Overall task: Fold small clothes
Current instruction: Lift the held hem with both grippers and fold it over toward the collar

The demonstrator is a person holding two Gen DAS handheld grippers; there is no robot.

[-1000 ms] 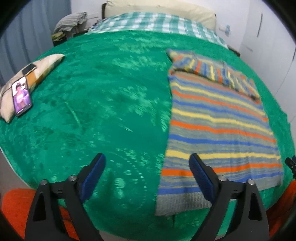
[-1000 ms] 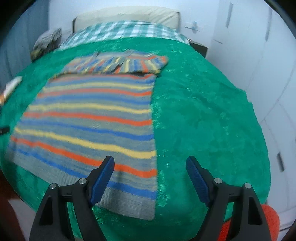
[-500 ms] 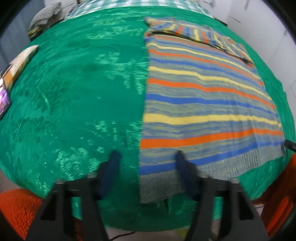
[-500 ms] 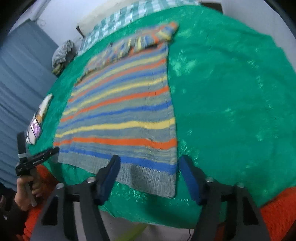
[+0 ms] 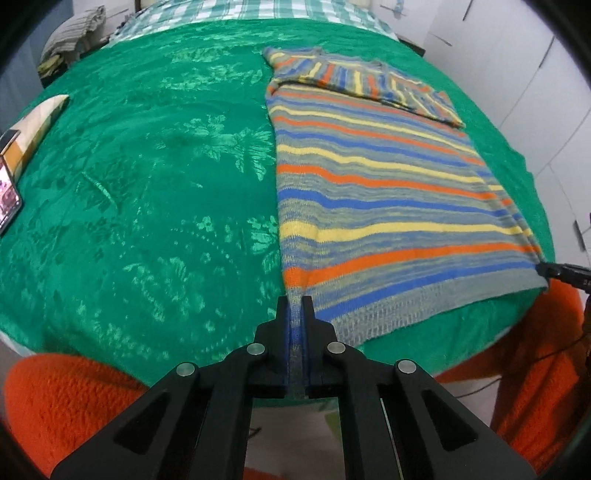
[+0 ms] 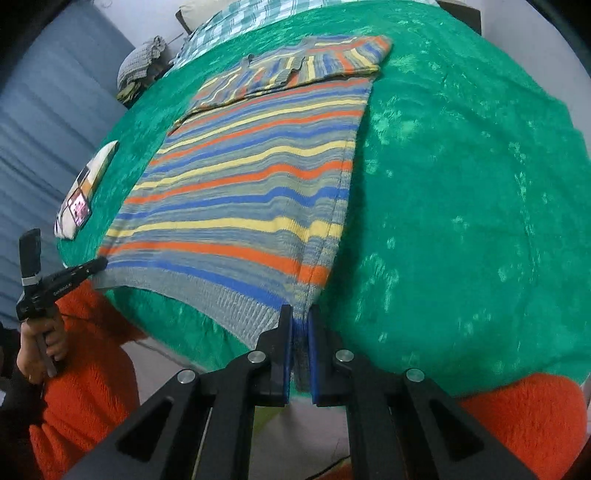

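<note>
A striped knit sweater (image 5: pixel 376 192) (image 6: pixel 243 192) in grey, blue, yellow and orange lies flat on the green bedspread (image 5: pixel 147 184) (image 6: pixel 461 184), its sleeves folded across the far end. My left gripper (image 5: pixel 294 302) is shut on the near left corner of the sweater's hem. My right gripper (image 6: pixel 300 312) is shut on the near right corner of the hem. The grey ribbed hem runs between the two pinched corners along the bed's near edge. The right gripper's tip (image 5: pixel 554 269) shows at the left wrist view's right edge, and the left gripper (image 6: pixel 94 265) shows in the right wrist view.
A cushion (image 5: pixel 40 118) with a lit phone (image 5: pixel 9 195) lies on the bed's left side. A checked blanket (image 5: pixel 258 11) and a pillow lie at the head. Clothes are piled (image 6: pixel 142 68) beyond the bed. White wardrobe doors (image 5: pixel 517 55) stand on the right. Orange sleeves (image 5: pixel 74 398) frame the near edge.
Both grippers have tilted down to the sweater's near hem and have gone from wide open to shut on its two corners.
</note>
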